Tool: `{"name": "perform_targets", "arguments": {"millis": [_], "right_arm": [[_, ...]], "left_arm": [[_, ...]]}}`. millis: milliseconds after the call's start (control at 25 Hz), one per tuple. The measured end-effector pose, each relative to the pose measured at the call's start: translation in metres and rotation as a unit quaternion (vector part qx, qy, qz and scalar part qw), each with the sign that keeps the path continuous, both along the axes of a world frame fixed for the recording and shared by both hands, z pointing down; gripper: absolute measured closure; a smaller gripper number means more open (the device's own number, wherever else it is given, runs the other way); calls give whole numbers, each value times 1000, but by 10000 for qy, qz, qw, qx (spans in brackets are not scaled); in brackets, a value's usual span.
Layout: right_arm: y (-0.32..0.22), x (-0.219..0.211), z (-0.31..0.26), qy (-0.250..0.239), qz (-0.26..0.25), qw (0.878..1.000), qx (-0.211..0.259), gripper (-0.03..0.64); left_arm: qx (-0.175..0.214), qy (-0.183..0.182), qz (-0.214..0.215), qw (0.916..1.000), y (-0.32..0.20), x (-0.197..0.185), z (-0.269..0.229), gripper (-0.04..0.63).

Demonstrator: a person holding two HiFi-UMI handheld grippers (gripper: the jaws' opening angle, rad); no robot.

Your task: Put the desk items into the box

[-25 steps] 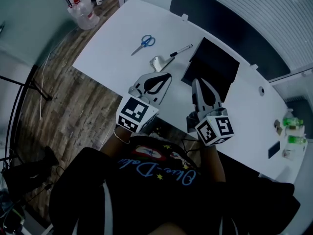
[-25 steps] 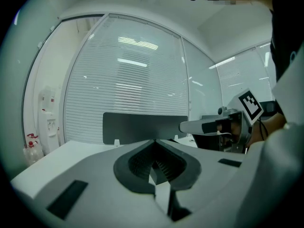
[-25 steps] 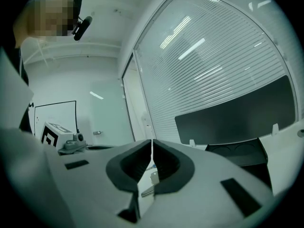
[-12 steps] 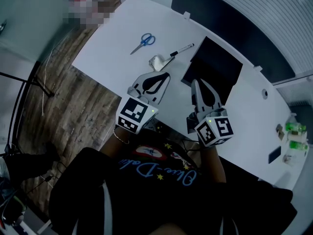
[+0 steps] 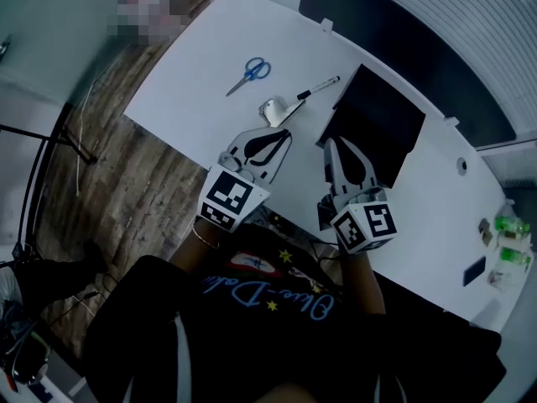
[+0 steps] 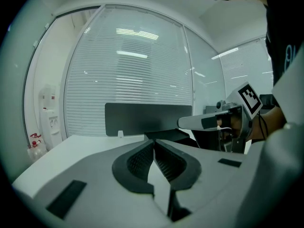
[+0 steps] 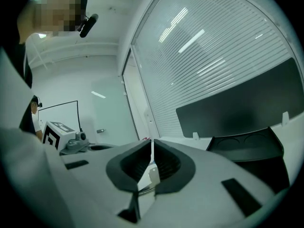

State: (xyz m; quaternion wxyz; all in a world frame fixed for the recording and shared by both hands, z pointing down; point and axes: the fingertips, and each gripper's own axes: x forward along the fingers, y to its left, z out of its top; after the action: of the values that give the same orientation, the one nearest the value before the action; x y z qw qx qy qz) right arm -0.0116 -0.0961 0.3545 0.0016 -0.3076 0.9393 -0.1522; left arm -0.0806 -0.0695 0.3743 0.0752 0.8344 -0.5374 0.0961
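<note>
Blue-handled scissors [image 5: 248, 73] lie on your white tabletop [image 5: 201, 74], well apart from the open black box [image 5: 377, 120]; your left tool [image 6: 153, 144] and right tool [image 7: 152, 144] are both pressed together, empty.

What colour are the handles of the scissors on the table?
Blue; the scissors show best in the head view.

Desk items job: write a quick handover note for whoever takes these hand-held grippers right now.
Left hand-held gripper: shut, empty, above the desk's near edge.
Right hand-held gripper: shut, empty, by the black box's near corner.
Blue scissors, marker and a small silvery item lie on the white desk, left of the box.
Done: nothing visible in the box yet.
Left: pick up all three and put them in.
</note>
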Motion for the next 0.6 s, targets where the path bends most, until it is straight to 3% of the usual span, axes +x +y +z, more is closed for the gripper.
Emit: {"name": "perform_targets", "arguments": {"millis": [600], "right_arm": [[-20,-16,13,218,52,9996,-153,606]], "left_arm": [[-397,187,-341,9985,-33,-45,35,584]]}}
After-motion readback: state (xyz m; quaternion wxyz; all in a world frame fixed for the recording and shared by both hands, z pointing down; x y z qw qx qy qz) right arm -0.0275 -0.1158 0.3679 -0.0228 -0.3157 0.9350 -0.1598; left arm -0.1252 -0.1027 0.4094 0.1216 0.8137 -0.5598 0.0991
